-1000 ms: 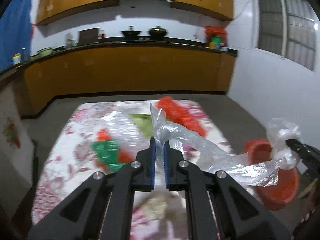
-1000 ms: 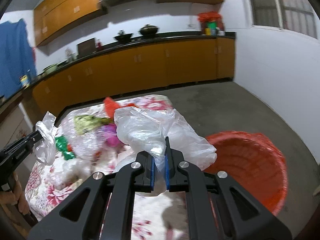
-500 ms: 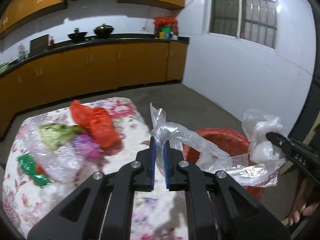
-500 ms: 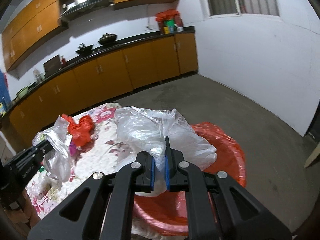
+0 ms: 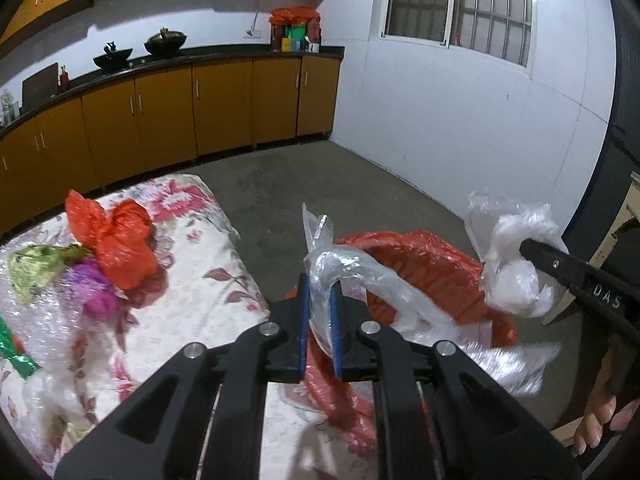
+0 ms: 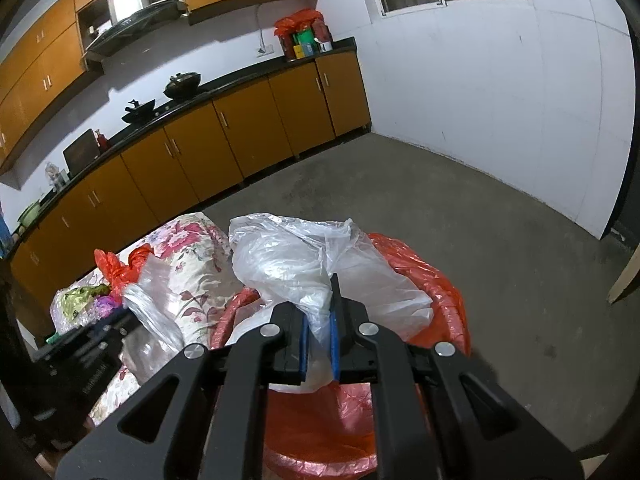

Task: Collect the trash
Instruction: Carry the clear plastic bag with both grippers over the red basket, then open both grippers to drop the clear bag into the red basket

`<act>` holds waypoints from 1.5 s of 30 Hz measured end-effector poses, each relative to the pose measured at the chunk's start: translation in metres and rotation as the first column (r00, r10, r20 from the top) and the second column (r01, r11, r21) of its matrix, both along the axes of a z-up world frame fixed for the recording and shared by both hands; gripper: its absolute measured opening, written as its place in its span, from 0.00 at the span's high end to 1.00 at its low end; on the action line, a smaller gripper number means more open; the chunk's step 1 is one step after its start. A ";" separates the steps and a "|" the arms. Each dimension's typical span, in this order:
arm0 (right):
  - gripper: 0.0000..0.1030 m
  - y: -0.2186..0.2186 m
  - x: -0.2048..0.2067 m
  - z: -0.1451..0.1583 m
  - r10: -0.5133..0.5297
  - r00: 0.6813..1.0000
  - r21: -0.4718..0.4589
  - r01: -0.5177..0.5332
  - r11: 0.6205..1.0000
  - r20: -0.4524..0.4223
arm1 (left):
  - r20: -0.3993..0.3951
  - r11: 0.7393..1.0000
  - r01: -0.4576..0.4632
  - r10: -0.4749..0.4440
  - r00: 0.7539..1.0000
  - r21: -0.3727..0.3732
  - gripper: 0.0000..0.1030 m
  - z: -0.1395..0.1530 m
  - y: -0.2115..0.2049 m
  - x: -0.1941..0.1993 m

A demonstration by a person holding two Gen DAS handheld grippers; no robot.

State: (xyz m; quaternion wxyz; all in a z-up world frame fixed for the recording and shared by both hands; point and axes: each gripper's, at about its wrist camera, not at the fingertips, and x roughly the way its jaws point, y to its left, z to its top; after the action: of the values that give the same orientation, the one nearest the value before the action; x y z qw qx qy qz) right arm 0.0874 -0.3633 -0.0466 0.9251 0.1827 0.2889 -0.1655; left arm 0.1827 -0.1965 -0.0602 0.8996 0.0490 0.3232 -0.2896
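Over the red bin, left wrist view: the left gripper (image 5: 319, 322) is gripping a twisted strip of clear plastic film (image 5: 360, 276) between jaws standing narrow, almost together. This film is trailing rightward over the red bin liner (image 5: 432, 268), which is sitting on the floor just beside the right edge of the table (image 5: 208, 300). At the picture's right side, the right gripper (image 5: 524, 246) is pinching a crumpled white plastic bag (image 5: 512, 268) above the bin's far side. On the flowered cloth, 3 pieces of trash are lying close together near the table's far edge: a red plastic bag (image 5: 116, 244), a green wrapper (image 5: 36, 268) and a purple scrap (image 5: 96, 284). Part of a hand (image 5: 600, 428) is showing at the lower right corner.

Right wrist view: the right gripper (image 6: 319, 326) is clamping the white plastic bag (image 6: 316, 264) with jaws narrow, pads pressing on a fold of it. That bag is hanging directly over the opening of the red bin liner (image 6: 432, 284). At left, the left gripper (image 6: 120, 318) is holding its clear film (image 6: 154, 316) near the table's right edge, the red bag (image 6: 118, 266) lying beyond it.

Step in hand, as judged: both loads are being carried to the bin for dropping. Next, each gripper is needing to sit squarely above the liner's mouth before its jaws part, since light film is liable to cling or drift outside the rim.
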 end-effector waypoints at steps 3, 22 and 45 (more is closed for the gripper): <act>0.82 -0.008 0.003 -0.003 0.005 1.000 0.017 -0.005 1.000 -0.010 | -0.015 1.000 0.018 -0.018 1.000 0.006 0.84 -0.007 -0.008 0.003; 0.65 -0.017 0.007 -0.019 0.010 0.992 -0.005 -0.010 1.000 -0.128 | -0.068 0.997 0.071 -0.069 0.995 0.023 0.56 -0.025 -0.021 -0.002; 0.65 0.035 -0.003 -0.008 0.123 0.986 -0.016 -0.126 0.992 -0.113 | 0.068 0.981 -0.194 0.193 0.979 0.009 0.50 0.013 0.093 -0.009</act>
State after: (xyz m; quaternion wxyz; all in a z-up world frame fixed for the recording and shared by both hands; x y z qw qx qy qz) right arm 0.0841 -0.3283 -0.0541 0.9180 0.1440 0.3493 -0.1208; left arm 0.1736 -0.1034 -0.0477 0.9333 0.0338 0.2986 -0.1966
